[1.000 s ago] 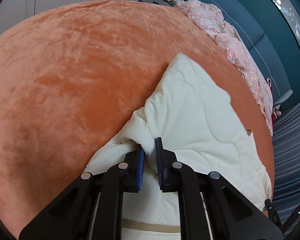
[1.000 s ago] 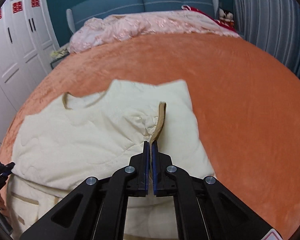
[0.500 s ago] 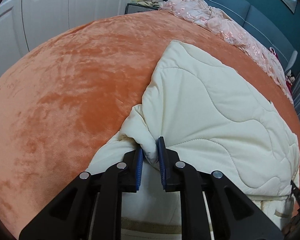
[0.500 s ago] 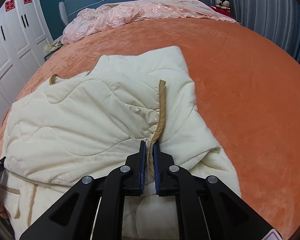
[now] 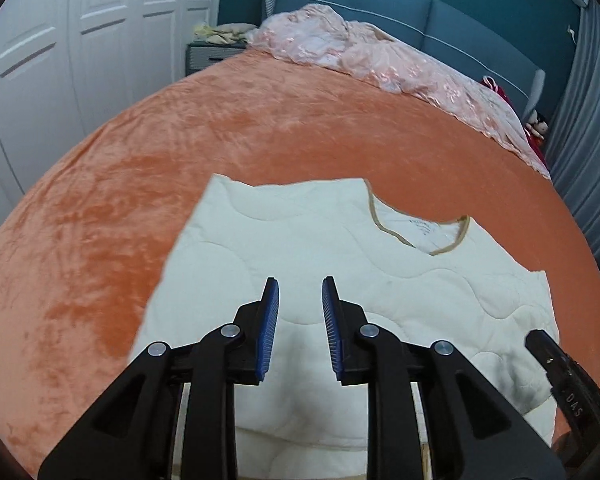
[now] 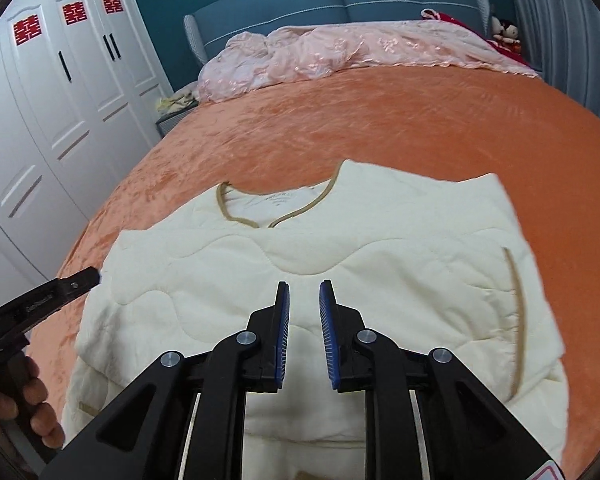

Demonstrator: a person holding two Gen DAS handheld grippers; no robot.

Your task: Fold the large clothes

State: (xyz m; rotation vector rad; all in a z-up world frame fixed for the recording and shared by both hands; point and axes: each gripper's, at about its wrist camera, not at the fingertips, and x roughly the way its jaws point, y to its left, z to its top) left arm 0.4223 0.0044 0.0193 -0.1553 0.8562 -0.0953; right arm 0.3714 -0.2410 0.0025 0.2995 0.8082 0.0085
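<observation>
A cream quilted jacket point(image 5: 308, 248) with tan trim lies flat on the orange bedspread point(image 5: 140, 152), both sleeves folded in over its front and its neckline point(image 5: 420, 236) toward the headboard. My left gripper point(image 5: 300, 284) hovers above the jacket's left part; its jaws are opening and nothing is between them. In the right wrist view the same jacket point(image 6: 380, 240) fills the middle, with the tan cuff edge point(image 6: 518, 300) at its right side. My right gripper point(image 6: 303, 286) hangs over the jacket's centre, jaws opening and empty. The left gripper point(image 6: 76, 280) shows at that view's left edge, held by a hand point(image 6: 28, 400).
A crumpled pink quilt point(image 6: 340, 48) lies along the blue headboard point(image 6: 340, 0). White wardrobe doors point(image 6: 60, 100) stand to the left of the bed, grey curtains point(image 5: 588, 140) to the right. A small nightstand point(image 5: 208, 54) sits by the headboard. Bare orange bedspread surrounds the jacket.
Both grippers let go of the fabric they pinched, opened and pulled back and up. The two sleeves now lie folded flat over the jacket's front.
</observation>
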